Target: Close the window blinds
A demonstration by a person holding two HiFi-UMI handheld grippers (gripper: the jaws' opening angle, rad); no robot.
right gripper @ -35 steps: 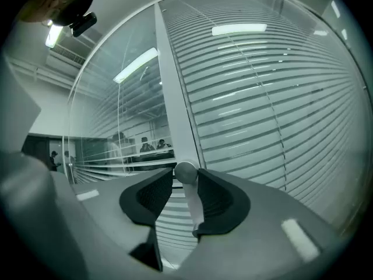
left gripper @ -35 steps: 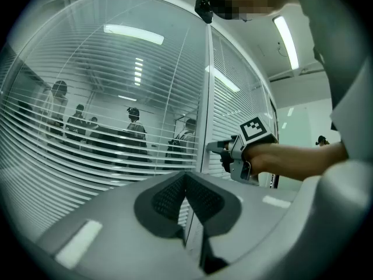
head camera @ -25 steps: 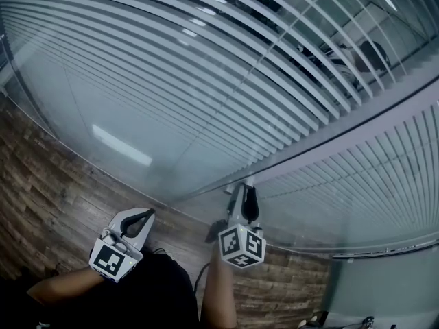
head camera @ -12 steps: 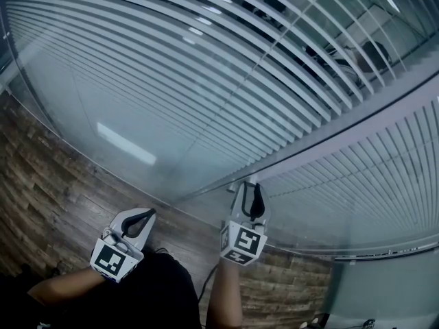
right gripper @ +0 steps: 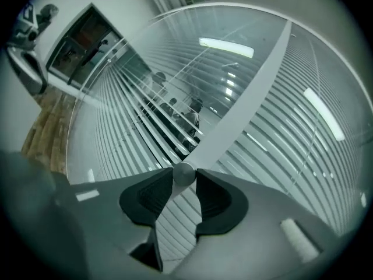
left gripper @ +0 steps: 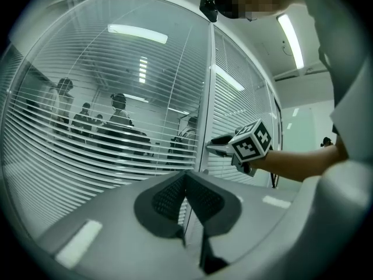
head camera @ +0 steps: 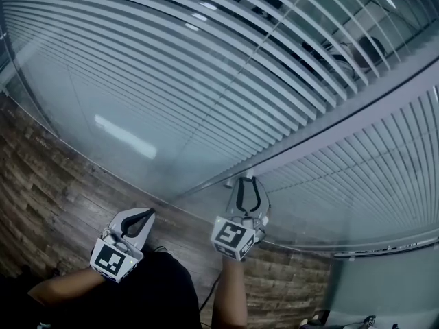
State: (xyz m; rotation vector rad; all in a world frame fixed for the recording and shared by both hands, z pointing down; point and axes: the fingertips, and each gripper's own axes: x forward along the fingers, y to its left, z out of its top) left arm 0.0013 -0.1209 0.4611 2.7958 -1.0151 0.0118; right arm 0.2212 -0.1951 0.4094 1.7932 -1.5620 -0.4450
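**Right gripper clamped on the tilt knob, slats not yet shut**

Head view: The camera is looking steeply down a glass partition. The window blinds (head camera: 171, 67) are hanging behind the glass. Their slats are tilted apart, so a dim room is showing between them. The right gripper (head camera: 248, 182) is reaching up to the pale frame post (head camera: 357, 108) that divides two panes. Its forearm (head camera: 230, 300) is rising from the bottom edge. The left gripper (head camera: 147, 215) is waiting lower down over the wood floor (head camera: 48, 184), taking no part.

Left gripper view: This gripper is pointing level at the glass. Its jaws are resting together with nothing between them. Seated people (left gripper: 119, 121) are showing through the gaps in the slats, and the other gripper is out at the post.

Right gripper view: A round metal knob (right gripper: 185, 174) is sitting between the pad tips, and both pads are pressing on it. The post carrying the knob is running diagonally across the picture, which suggests a rolled wrist.

The step in hand appears to be twisting this knob to tilt the slats shut. The next move is calling for a firm clamp and a wrist roll about the knob's own axis, without pulling away from the post. A fresh grip may be needed once the wrist is running out of turn. The gaps between the slats are the thing to watch.
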